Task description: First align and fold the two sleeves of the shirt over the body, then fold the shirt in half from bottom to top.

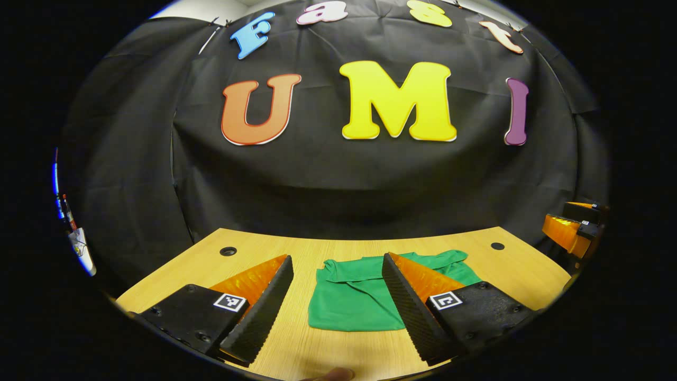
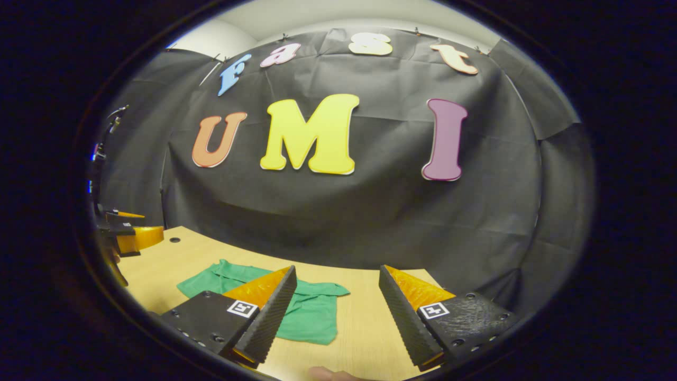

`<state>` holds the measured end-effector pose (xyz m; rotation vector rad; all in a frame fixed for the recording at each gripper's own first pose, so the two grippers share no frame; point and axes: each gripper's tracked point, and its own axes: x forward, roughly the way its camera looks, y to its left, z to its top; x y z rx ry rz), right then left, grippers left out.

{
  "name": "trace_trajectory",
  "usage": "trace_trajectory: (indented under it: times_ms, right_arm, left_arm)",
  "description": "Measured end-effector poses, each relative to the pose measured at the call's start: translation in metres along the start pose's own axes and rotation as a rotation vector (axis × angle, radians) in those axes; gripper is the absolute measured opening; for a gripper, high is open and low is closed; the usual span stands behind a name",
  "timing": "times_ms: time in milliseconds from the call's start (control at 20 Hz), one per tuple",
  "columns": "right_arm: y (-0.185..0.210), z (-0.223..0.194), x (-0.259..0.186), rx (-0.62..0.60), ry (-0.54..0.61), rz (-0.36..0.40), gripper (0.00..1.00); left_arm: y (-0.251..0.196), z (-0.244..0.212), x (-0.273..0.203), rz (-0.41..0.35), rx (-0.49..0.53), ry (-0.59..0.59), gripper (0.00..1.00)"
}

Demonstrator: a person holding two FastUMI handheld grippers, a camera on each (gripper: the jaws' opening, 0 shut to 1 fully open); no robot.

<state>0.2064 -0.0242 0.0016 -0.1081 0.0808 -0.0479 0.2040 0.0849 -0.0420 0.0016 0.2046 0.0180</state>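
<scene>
Shirt [image 1: 351, 301] on table [image 1: 296, 344], beyond spread hand-held grippers

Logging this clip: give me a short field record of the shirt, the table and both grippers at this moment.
shirt: green shirt lying flat on the table, looks compactly folded, sleeves not spread out
table: light wooden table with two round holes near its far edge
left gripper: left gripper open, raised, holding nothing
right gripper: right gripper open, raised, to the right of the shirt
contact: neither gripper touches the shirt
</scene>
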Motion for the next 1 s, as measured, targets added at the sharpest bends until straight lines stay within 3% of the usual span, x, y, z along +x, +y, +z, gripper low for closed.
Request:
trace_trajectory:
  times_ms: [200, 400, 650, 850, 1000]
  right_arm:
    - [-0.009, 0.004, -0.063, 0.065, -0.003, 0.024, 0.96]
    - [-0.017, -0.003, -0.132, 0.055, -0.028, 0.052, 0.95]
    - [-0.035, -0.027, -0.225, 0.036, -0.05, 0.045, 0.95]
    - [-0.052, -0.052, -0.276, 0.002, -0.048, -0.005, 0.95]
    - [-0.048, -0.061, -0.3, -0.072, -0.024, 0.008, 0.96]
  left_arm:
    - [-0.017, 0.009, -0.07, 0.019, 0.023, -0.06, 1.0]
    - [-0.046, -0.005, -0.134, 0.012, 0.054, -0.083, 1.0]
    - [-0.084, -0.042, -0.214, -0.067, 0.01, -0.016, 1.0]
    - [-0.086, -0.043, -0.254, -0.066, 0.045, -0.052, 1.0]
    - [-0.09, -0.047, -0.272, -0.076, 0.05, -0.077, 1.0]
